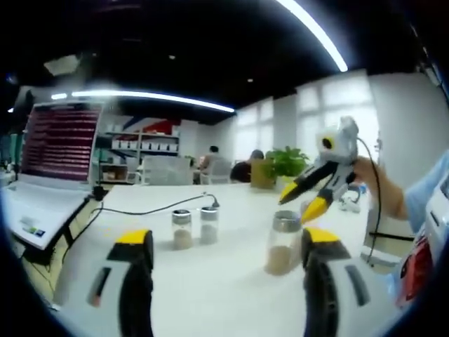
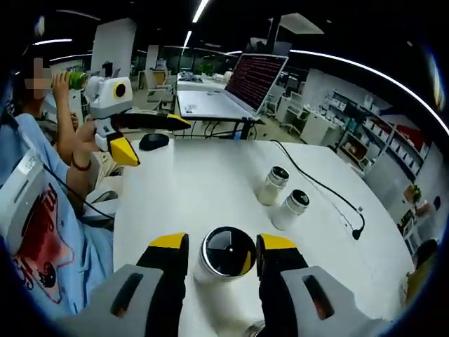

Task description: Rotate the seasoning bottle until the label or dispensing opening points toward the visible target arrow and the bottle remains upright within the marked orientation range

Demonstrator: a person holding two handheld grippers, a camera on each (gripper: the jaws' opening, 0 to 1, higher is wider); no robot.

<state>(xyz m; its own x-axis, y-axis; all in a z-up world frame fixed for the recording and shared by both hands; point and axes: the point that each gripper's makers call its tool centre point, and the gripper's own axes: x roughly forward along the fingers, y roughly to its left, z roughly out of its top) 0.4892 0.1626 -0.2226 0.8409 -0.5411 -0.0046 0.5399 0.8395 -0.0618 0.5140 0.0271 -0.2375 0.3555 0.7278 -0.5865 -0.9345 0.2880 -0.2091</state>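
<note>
A clear seasoning bottle [image 1: 282, 243] with a metal lid and brown contents stands upright on the white table [image 1: 231, 295]. My right gripper [image 1: 300, 202], held by a hand, hovers just above its lid. In the right gripper view the bottle's lid [image 2: 226, 251] lies between the yellow-tipped jaws of the right gripper [image 2: 223, 242], which are open with small gaps on both sides. My left gripper [image 1: 226, 239] is wide open and holds nothing, with the bottle just inside its right jaw. The left gripper [image 2: 151, 137] hangs open above the table's far left edge.
Two smaller seasoning bottles [image 1: 194, 226] [image 2: 280, 196] stand side by side near a black cable [image 1: 147, 209] [image 2: 323, 189]. An open laptop [image 1: 49, 161] [image 2: 256, 77] sits at the table's end, and a black mouse [image 2: 153, 140] lies near the edge. A person's blue sleeve [image 2: 42, 203] is at the left.
</note>
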